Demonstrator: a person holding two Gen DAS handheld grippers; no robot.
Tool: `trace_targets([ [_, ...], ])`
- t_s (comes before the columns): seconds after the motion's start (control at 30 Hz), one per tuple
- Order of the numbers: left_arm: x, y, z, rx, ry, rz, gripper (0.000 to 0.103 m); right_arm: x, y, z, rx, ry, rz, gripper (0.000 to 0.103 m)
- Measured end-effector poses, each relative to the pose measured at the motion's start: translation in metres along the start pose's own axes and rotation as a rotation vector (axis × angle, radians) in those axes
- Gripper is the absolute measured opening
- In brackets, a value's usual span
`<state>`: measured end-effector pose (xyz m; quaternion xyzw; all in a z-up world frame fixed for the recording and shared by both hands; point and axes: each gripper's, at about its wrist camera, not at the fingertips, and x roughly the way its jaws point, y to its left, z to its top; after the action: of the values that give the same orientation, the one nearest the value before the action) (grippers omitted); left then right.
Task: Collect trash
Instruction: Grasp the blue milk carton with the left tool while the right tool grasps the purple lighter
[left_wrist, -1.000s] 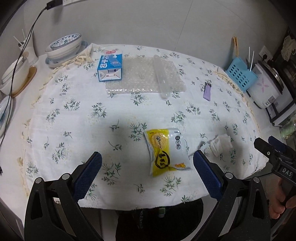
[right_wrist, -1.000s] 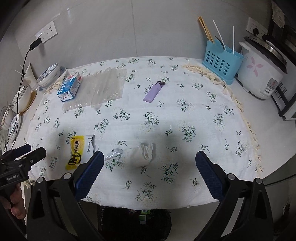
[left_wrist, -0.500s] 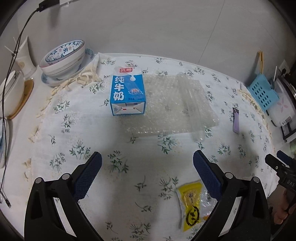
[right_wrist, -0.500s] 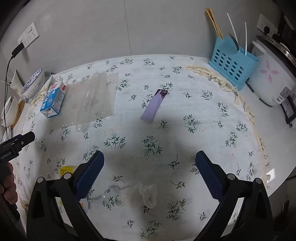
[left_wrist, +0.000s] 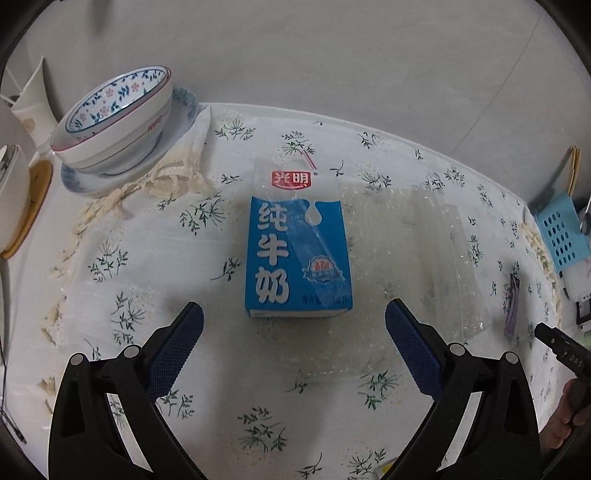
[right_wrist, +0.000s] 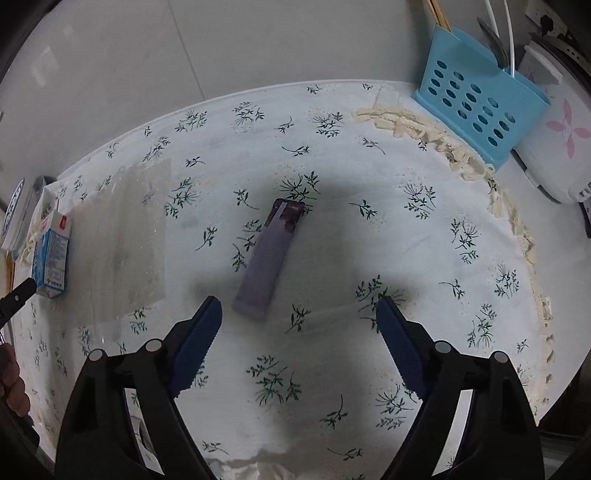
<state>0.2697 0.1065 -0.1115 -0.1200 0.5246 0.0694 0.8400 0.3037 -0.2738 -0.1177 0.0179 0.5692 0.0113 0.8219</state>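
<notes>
A blue milk carton (left_wrist: 297, 258) lies flat on the flowered tablecloth (left_wrist: 147, 266), its near end just beyond my left gripper (left_wrist: 293, 332), which hangs open over the cloth with nothing between its fingers. A clear bubble-wrap sheet (left_wrist: 417, 258) lies to the carton's right. In the right wrist view a purple wrapper (right_wrist: 267, 258) lies on the cloth just ahead of my right gripper (right_wrist: 299, 321). Its jaws are closing but stand wide, nothing between them. The carton (right_wrist: 51, 258) and bubble wrap (right_wrist: 125, 236) show at far left there.
Stacked bowls on a plate (left_wrist: 118, 122) stand at the back left. A blue utensil basket (right_wrist: 476, 107) and a white rice cooker (right_wrist: 554, 147) stand at the back right. White tissue (right_wrist: 240, 470) lies at the near table edge. A hand (right_wrist: 13, 384) holds the other gripper.
Both grippers moved forward over the table and lower. The carton now fills the left view's middle; the purple wrapper sits close before the right gripper, whose jaws have narrowed a little.
</notes>
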Motion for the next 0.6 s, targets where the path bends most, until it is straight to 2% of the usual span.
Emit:
trace_targets([
  [0.2, 0.016, -0.008, 0.020, 0.029, 0.021, 0.005, 0.096, 0.024, 0.001, 0.023, 0.057, 0.059, 0.018, 0.072],
  [0.37, 0.033, -0.010, 0.028, 0.033, 0.057, 0.011, 0.093, 0.043, 0.005, 0.036, 0.101, 0.109, 0.028, 0.061],
  [0.6, 0.046, -0.010, 0.033, 0.037, 0.094, 0.010, 0.071, 0.059, 0.012, 0.044, 0.128, 0.154, 0.025, 0.044],
])
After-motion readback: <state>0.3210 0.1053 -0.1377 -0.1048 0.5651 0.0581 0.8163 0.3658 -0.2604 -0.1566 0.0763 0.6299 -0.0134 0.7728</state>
